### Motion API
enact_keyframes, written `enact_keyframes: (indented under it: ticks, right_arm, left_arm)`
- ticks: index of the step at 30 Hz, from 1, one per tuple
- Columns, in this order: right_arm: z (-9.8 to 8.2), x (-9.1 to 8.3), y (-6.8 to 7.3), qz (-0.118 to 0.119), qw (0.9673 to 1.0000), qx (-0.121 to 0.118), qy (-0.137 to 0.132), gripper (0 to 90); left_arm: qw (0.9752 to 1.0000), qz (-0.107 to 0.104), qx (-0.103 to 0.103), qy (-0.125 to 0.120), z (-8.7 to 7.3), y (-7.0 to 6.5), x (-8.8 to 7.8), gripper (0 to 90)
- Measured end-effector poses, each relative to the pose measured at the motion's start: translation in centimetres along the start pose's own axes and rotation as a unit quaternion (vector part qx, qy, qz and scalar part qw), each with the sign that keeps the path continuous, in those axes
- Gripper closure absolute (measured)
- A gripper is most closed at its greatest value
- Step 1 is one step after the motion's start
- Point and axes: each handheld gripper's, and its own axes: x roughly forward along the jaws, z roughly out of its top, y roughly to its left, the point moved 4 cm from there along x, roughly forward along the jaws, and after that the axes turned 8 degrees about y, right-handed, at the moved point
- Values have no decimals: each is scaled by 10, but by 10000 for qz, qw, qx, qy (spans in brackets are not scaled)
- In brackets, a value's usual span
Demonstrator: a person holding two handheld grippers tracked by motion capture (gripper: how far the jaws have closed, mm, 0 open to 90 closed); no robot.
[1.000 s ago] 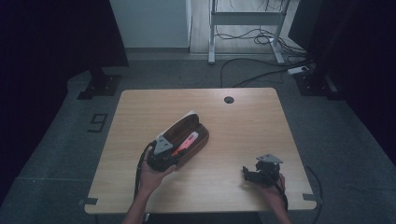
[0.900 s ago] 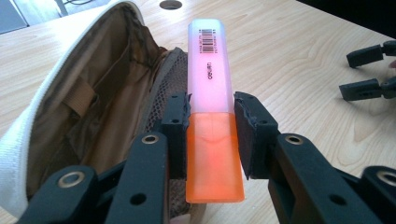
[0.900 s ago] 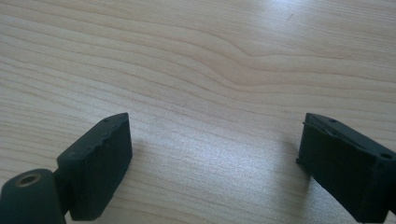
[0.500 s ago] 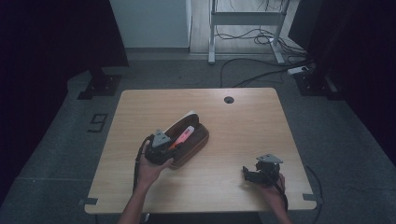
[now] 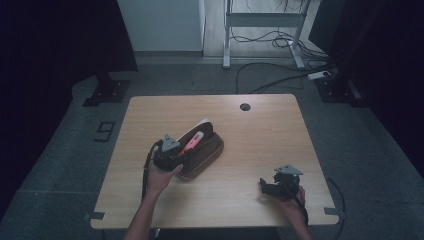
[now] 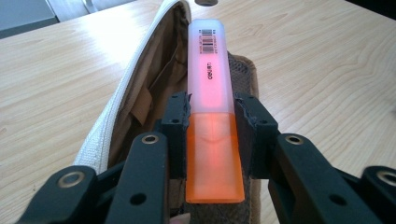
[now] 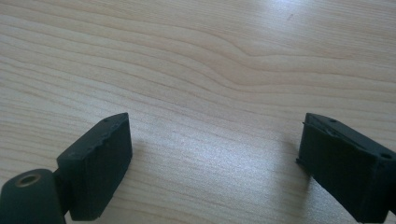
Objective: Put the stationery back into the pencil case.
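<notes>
A pink highlighter [image 6: 210, 93] with an orange cap [image 6: 214, 163] sits between the pads of my left gripper [image 6: 212, 123], which is shut on it. The marker lies over the open mouth of a brown pencil case [image 6: 140, 102] with a white zip edge. From above, the left gripper [image 5: 170, 150] rests at the case's near left end, and the highlighter [image 5: 192, 141] points away to the upper right over the brown case [image 5: 205, 152]. My right gripper [image 5: 267, 186] stands open near the table's front right, its pads [image 7: 100, 163] wide apart over bare wood.
The wooden table [image 5: 250, 135] has a round cable hole [image 5: 244, 106] near its far edge. Cables and a metal frame [image 5: 260, 20] lie on the floor beyond. A person's hands [image 5: 160, 177] reach in from the front edge.
The left gripper with the highlighter has drawn back a little toward the near left end of the case. The right gripper has stayed put.
</notes>
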Motion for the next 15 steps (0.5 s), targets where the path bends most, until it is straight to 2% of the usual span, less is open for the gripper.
enact_keyframes:
  ticks: [7,15]
  right_arm:
    - [0,0,0,0,10000,1,0,93]
    - [0,0,0,0,10000,0,0,92]
  left_arm:
    - [9999,109,-24,109,-1,7,7,675]
    - [9996,142,25,228,0,9,18,675]
